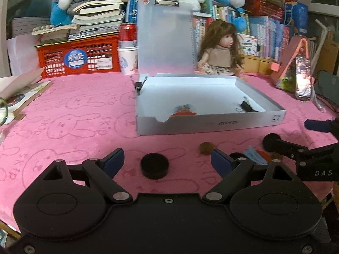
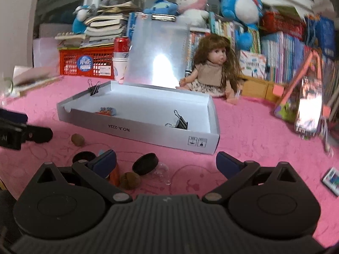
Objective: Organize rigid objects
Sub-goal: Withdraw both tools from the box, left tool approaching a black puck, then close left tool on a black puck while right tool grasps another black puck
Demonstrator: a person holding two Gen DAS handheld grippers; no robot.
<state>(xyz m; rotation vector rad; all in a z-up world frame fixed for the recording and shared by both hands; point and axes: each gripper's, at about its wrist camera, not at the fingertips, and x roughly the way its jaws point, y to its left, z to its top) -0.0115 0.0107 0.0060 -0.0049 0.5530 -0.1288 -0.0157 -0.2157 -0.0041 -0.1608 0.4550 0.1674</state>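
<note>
Only the right wrist view showed a small card (image 2: 331, 181) on the pink cloth (image 2: 243, 127). The shallow white cardboard box (image 1: 211, 124) held a black binder clip (image 1: 245, 106) and a small orange-blue toy (image 1: 183, 110). Both the left gripper (image 1: 167, 162) and right gripper (image 2: 166, 163) gaped wide, empty; a black round puck (image 1: 154, 166) lay between the left fingers.

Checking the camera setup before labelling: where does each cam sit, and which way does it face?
Left wrist: on the left claw, angled down across the pink cloth at the black disc between its open fingers and the white box; right claw shows at right.
Right wrist: on the right claw, open, facing the same box from further right; left claw shows at the left edge.
Shared: box, doll, clipboard, bookshelf backdrop.
</note>
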